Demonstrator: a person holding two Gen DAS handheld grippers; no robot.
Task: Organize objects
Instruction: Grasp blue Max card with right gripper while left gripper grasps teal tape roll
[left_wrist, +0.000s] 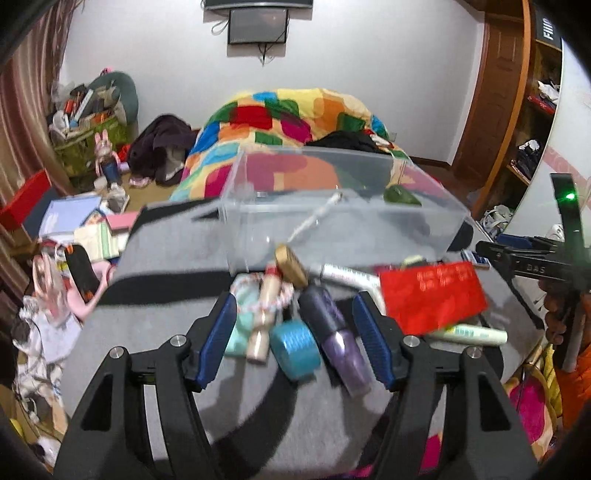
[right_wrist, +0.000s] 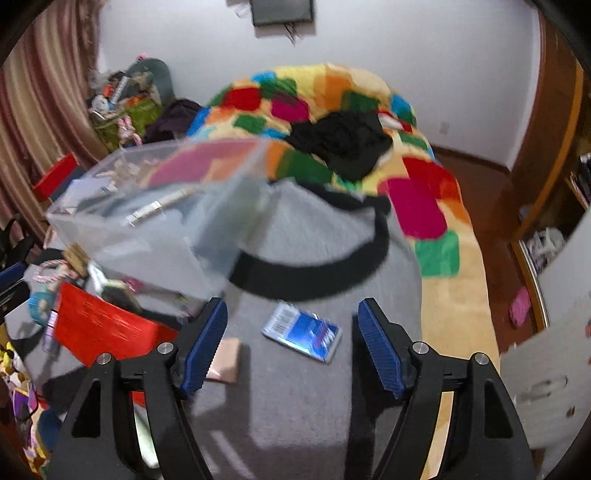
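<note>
My left hand-held gripper (left_wrist: 293, 334) is hovering spread and empty over the clutter at lower centre: a purple bottle (left_wrist: 338, 338), a teal tape roll (left_wrist: 295, 349) and a cream tube (left_wrist: 263, 314) are lying on the grey surface (left_wrist: 166, 314). I am judging the bottle light, rigid and slick, best pinched across its body. My right hand-held gripper (right_wrist: 290, 341) is likewise spread, holding nothing, framing a blue packet (right_wrist: 303, 332). The clear bin (left_wrist: 332, 206) is sitting just behind.

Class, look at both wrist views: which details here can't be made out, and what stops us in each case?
- Red card, left wrist view: print too blurred to read.
- Clear box, right wrist view: contents smeared by motion blur.
- Pink packet, right wrist view: partly hidden behind a finger.
</note>
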